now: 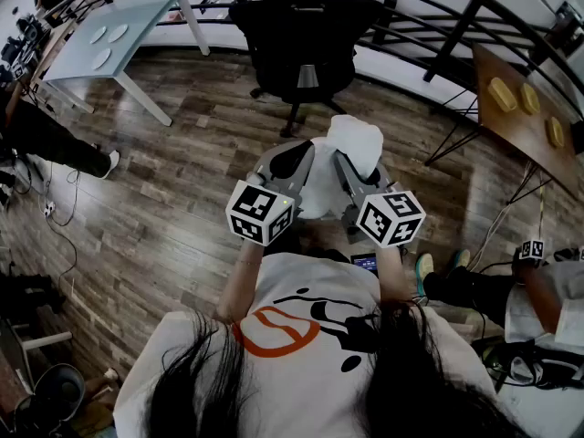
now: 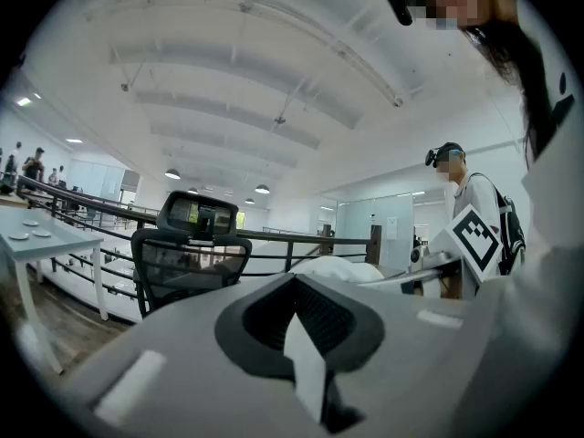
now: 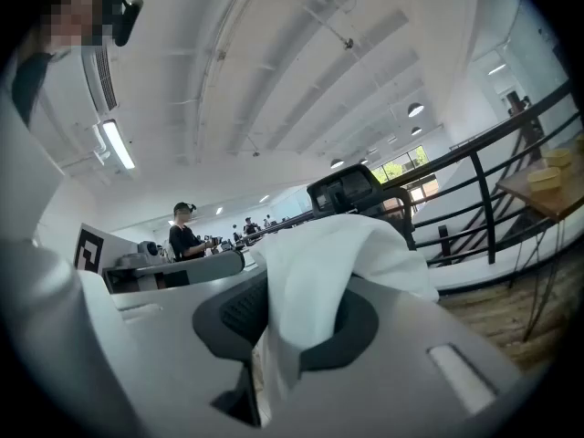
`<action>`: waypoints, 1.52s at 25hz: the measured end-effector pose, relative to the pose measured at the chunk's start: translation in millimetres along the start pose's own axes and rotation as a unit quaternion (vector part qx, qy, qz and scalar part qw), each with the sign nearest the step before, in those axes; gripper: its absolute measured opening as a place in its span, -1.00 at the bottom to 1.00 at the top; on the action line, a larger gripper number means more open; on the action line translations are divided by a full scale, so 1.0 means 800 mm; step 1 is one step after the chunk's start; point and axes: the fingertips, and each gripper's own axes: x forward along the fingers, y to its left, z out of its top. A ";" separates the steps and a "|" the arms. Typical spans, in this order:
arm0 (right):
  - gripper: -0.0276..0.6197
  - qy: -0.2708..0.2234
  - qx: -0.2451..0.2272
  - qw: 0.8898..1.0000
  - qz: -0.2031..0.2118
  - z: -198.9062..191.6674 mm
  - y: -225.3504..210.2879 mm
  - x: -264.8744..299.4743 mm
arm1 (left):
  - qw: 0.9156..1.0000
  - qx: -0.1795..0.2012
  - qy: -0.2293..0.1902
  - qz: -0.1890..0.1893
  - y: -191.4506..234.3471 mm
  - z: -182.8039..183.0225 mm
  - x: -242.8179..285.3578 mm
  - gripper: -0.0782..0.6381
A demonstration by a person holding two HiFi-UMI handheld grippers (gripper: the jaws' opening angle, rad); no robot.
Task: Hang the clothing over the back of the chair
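White clothing [image 1: 354, 144], one piece, held up between two grippers, short of the one black chair [image 1: 306, 26]; left gripper [image 1: 292, 164] jaws closed on a thin fold; right gripper [image 1: 349, 181] jaws clamped on a thicker fold, fabric spilling over them

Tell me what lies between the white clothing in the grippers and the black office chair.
Only wooden floor, as the head view shows: nothing stands between the clothing and the chair.

We stand in an open-plan office: a black mesh office chair [image 1: 301, 26] on plank flooring [image 1: 182, 172], a pale tabletop [image 1: 146, 12], black railing [image 1: 453, 39], glass partitions [image 2: 383, 231] and ceiling lamps [image 2: 263, 189] beyond.
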 end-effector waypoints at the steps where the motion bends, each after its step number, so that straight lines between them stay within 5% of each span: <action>1: -0.65 0.000 0.000 1.000 0.000 0.001 0.000 0.001 | 1.000 0.000 0.001 -0.001 0.000 0.001 0.001 -0.78; 38: -0.64 0.014 -0.019 1.000 0.001 0.004 -0.027 -0.003 | 1.000 -0.007 0.017 0.012 0.001 -0.006 0.022 -0.78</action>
